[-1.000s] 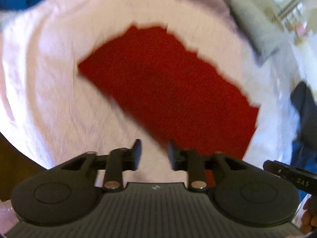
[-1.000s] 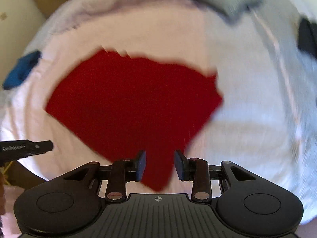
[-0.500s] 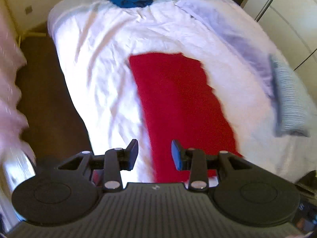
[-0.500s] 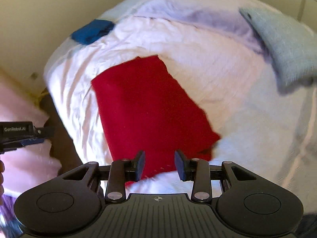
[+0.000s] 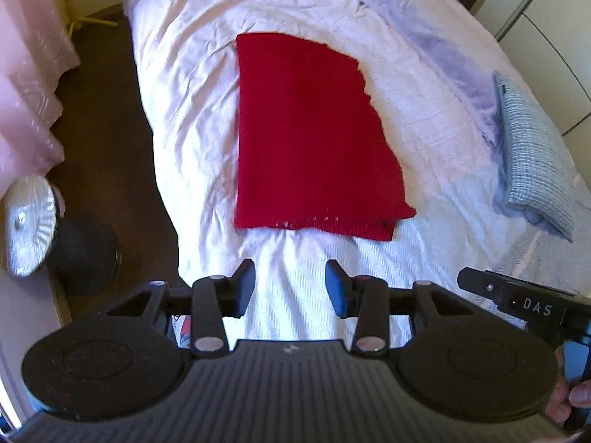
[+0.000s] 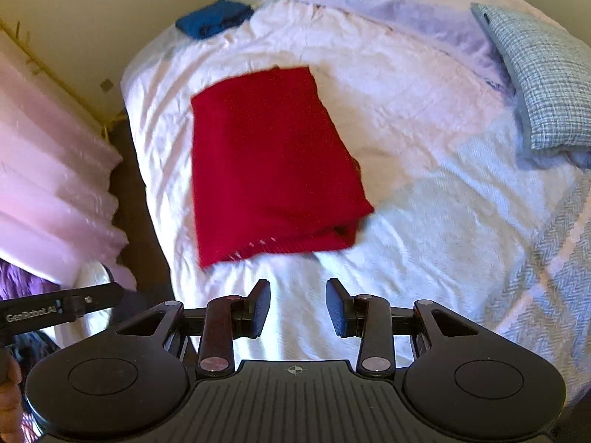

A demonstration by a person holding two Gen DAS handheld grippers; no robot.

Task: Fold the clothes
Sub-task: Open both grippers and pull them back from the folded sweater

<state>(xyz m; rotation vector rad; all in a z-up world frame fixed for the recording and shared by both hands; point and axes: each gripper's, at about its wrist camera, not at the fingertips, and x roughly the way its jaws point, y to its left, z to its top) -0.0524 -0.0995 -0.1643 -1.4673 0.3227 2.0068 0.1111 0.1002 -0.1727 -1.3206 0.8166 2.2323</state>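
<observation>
A red knitted garment lies folded flat in a rough rectangle on the white bed; it also shows in the right wrist view. My left gripper is open and empty, held above the bed short of the garment's near edge. My right gripper is open and empty too, also back from the near edge. The right gripper's tip shows at the right of the left wrist view, and the left gripper's tip shows at the left of the right wrist view.
A folded blue garment lies at the bed's far corner. A grey checked pillow and lilac cloth lie on the right. Pink curtain and dark floor are left of the bed.
Both grippers have pulled back and up from just over the red garment; it now lies farther ahead and the whole bed shows. Both stayed open.
</observation>
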